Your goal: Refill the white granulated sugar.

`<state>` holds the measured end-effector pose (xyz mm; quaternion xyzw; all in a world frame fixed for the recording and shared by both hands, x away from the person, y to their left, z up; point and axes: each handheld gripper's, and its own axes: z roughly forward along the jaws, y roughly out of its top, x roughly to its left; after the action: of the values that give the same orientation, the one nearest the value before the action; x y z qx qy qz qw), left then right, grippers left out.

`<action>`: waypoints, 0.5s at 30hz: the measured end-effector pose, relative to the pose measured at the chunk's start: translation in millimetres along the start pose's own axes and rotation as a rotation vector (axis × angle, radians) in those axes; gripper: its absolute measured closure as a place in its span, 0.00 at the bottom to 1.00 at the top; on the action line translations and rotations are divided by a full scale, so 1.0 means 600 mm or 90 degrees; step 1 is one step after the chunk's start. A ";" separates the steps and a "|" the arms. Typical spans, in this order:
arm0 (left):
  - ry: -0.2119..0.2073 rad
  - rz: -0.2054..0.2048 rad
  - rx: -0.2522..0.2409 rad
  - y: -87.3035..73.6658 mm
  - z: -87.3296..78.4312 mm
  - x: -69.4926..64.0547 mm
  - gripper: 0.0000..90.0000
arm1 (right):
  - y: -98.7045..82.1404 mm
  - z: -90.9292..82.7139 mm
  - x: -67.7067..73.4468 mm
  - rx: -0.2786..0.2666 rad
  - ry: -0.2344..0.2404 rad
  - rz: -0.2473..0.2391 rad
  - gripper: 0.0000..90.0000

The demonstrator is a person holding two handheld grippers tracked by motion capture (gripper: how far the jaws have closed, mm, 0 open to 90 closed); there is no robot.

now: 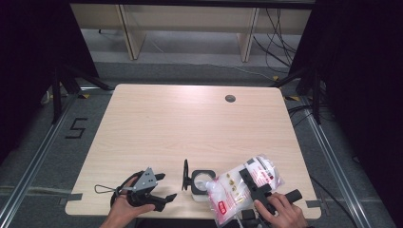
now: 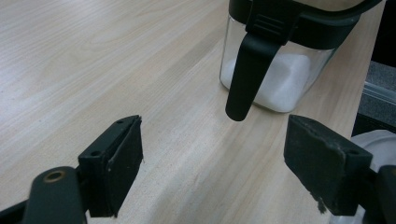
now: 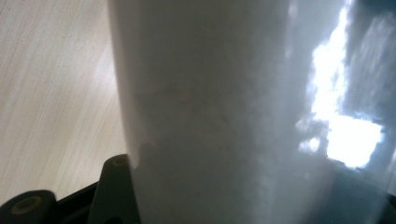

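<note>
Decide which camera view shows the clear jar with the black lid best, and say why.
The left gripper view: the jar stands close and sharp, with white powder inside and a black handle hanging from its lid. The high view shows it small, lid flipped open, partly behind the plastic bag. In the right gripper view the bag blocks it.
</note>
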<state>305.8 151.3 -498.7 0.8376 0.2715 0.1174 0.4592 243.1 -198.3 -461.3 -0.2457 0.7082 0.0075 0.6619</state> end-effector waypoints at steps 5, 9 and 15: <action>0.000 -0.001 -0.004 0.000 0.000 -0.001 0.21 | -0.001 0.000 0.003 0.001 0.003 0.013 0.54; 0.003 0.001 -0.001 0.000 0.000 0.000 0.21 | -0.001 0.000 0.003 0.000 0.003 0.011 0.54; 0.003 0.001 -0.001 0.000 0.000 0.000 0.21 | -0.001 -0.002 0.006 0.010 0.005 0.031 0.54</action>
<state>305.6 151.2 -498.6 0.8370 0.2720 0.1201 0.4595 242.1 -200.8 -464.5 -0.2234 0.7166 0.0172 0.6605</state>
